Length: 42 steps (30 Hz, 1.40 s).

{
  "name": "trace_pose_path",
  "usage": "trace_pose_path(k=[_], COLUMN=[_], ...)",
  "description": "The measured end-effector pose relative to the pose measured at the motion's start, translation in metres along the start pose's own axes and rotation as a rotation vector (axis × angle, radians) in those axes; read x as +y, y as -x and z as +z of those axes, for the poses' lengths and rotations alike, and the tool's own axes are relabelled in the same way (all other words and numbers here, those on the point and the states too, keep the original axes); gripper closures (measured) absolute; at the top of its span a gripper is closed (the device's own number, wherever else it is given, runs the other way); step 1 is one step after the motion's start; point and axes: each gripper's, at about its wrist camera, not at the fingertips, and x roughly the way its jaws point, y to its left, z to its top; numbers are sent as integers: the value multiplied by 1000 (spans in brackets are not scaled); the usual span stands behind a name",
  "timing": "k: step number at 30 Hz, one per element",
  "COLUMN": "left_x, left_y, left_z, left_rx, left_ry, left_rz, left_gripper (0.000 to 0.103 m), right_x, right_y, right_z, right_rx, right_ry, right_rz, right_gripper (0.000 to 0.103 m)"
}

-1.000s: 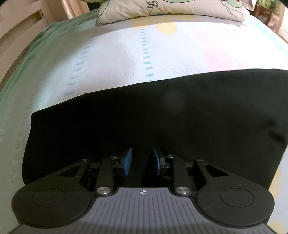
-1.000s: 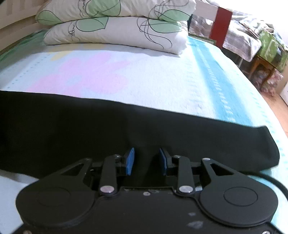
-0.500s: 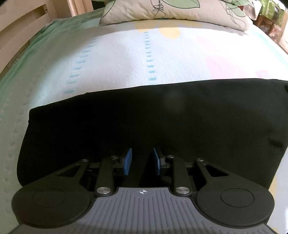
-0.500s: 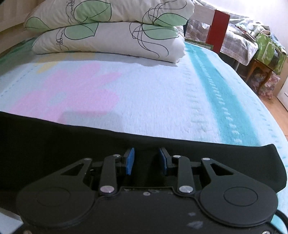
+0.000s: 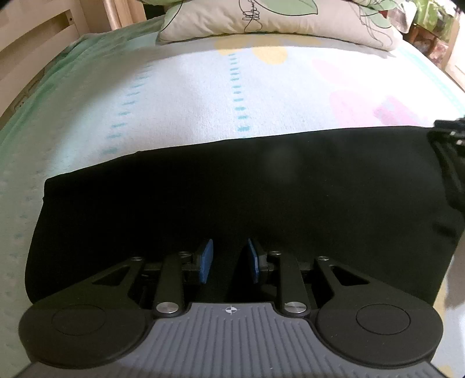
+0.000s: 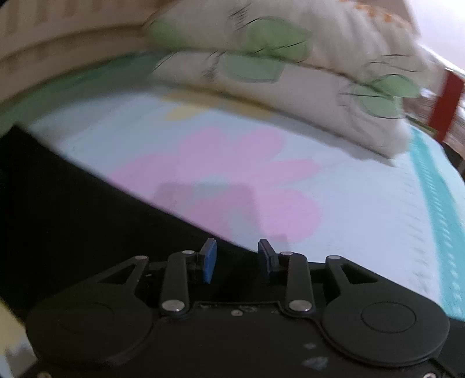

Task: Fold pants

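The black pants (image 5: 232, 197) lie flat on the bed in a wide folded band. My left gripper (image 5: 229, 261) hovers over their near edge with its blue pads apart and nothing between them. In the blurred right wrist view the pants (image 6: 87, 221) fill the lower left, and my right gripper (image 6: 237, 261) sits over their far edge, open and empty. A dark part of the right gripper (image 5: 450, 139) shows at the right edge of the left wrist view.
The pastel bedsheet (image 5: 232, 96) with a pink flower print (image 6: 232, 180) stretches beyond the pants. Leaf-print pillows (image 6: 290, 72) are stacked at the head, also visible in the left wrist view (image 5: 276, 20). A wooden bed frame (image 5: 35, 32) runs along the left.
My right gripper has swung left and tilted, so its view blurs and the pants' far edge now lies at its fingertips. My left gripper has edged slightly forward. Both stay open.
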Motion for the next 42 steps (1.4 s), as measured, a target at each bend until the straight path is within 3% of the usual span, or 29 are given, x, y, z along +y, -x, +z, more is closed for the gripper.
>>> trace_pose_path(k=[2, 4, 7, 10, 12, 14, 16, 19, 27, 34, 39, 42], left_x=[2, 3, 4, 2, 0, -3, -12, -39, -143, -207, -237, -242], left_y=[0, 0, -1, 0, 3, 9, 21, 38, 64, 52, 42, 34], left_z=[-1, -1, -2, 0, 3, 6, 9, 15, 23, 14, 2, 4], left_rx=[-4, -8, -7, 2, 19, 28, 15, -8, -64, -68, -75, -91], left_ry=[1, -3, -6, -9, -2, 15, 15, -46, -232, -384, -493, -488], left_rz=[-3, -4, -3, 6, 11, -4, -33, -72, -244, -302, -234, -182], left_gripper=[77, 77, 77, 77, 77, 78, 77, 77, 77, 77, 77, 77], right_x=[2, 1, 6, 7, -2, -13, -25, -45, -85, -71, -55, -46], right_y=[0, 0, -5, -15, -13, 7, 32, 72, 142, 150, 142, 138], right_z=[-3, -2, 3, 6, 12, 12, 7, -12, -75, -106, -110, -108], right_rx=[-10, 4, 13, 3, -5, -44, -70, -87, -35, -5, -6, -14], right_ry=[39, 20, 31, -1, -102, -207, -275, -335, -352, -326, -350, -357], right_rz=[10, 37, 11, -64, -90, -100, -119, -137, -233, -196, -121, -95], right_gripper=[70, 100, 102, 102, 98, 95, 82, 80, 80, 80, 80, 80])
